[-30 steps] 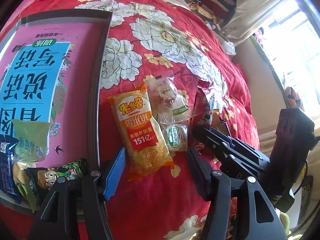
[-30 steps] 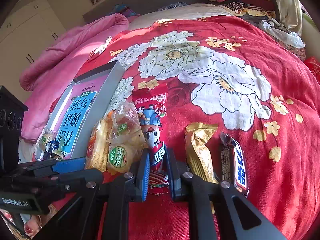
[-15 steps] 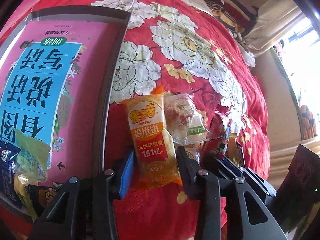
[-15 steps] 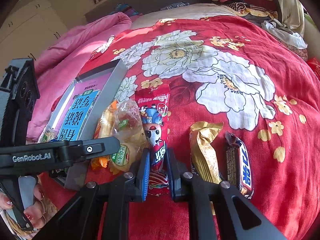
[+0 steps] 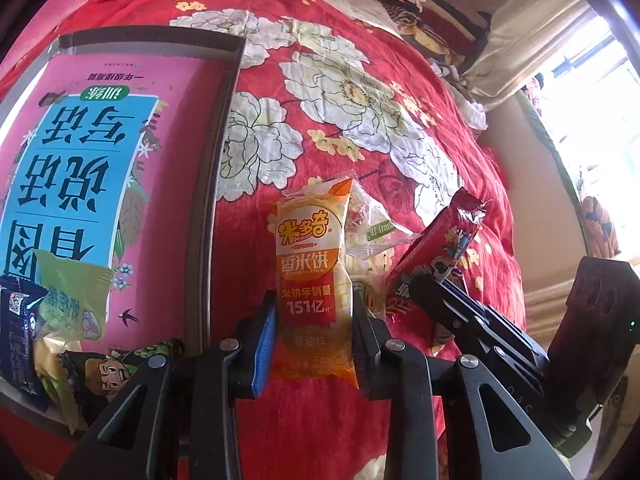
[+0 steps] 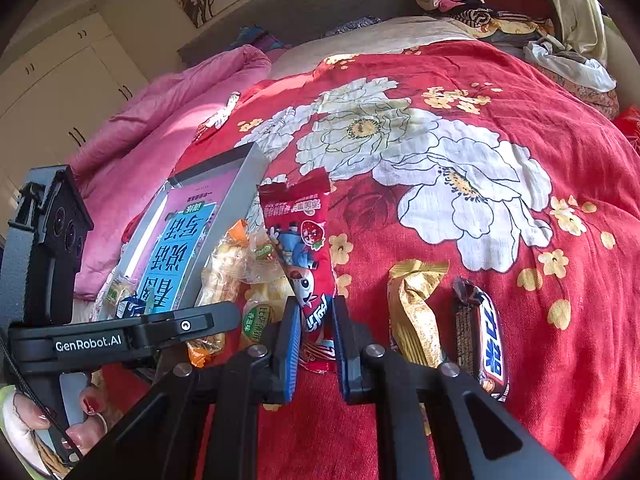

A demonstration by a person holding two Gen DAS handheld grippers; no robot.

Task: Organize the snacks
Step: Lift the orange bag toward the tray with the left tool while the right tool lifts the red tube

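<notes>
Now each claw around one snack: left claw on rice-cracker pack, right claw on red packet.

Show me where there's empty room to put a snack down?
The far half of the tray, over the pink book, is bare; its near corner is piled with packets. The red bedspread beyond the chocolate bar is open. Around both tools it's crowded.

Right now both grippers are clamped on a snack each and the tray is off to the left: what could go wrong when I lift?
1. The left gripper grips the orange rice cracker pack low, so it may droop or slip.
2. The clear-wrapped snacks lean against that pack and the red strawberry packet, and could get dragged along.
3. The right gripper sits close beside the left; moving both to the tray risks a collision.
</notes>
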